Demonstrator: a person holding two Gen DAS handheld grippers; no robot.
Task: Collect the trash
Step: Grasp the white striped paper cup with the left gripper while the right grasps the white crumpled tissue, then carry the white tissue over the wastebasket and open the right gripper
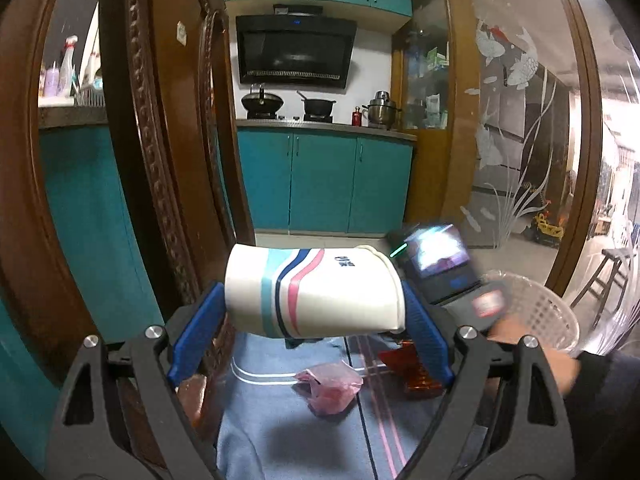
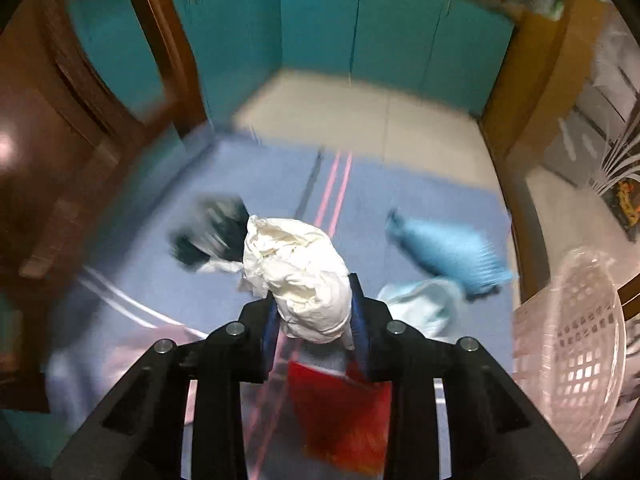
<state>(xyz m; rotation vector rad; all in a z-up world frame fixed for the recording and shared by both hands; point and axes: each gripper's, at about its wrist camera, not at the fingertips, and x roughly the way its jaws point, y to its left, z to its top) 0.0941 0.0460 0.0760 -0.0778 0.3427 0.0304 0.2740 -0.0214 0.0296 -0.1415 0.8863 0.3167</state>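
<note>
A blue striped cloth (image 2: 168, 280) covers the table. The clear plastic basket with small holes (image 2: 572, 344) sits at about four o'clock from the right gripper (image 2: 314, 312), near it, so the right hand is nearer. That gripper is clenched on a crumpled white paper ball (image 2: 300, 276), soft and wrinkly. The left gripper (image 1: 312, 312) grasps a smooth white paper cup with blue and pink stripes (image 1: 316, 292), lying sideways from nine to three o'clock. A small pink wrapper (image 1: 330, 388) waits below it.
</note>
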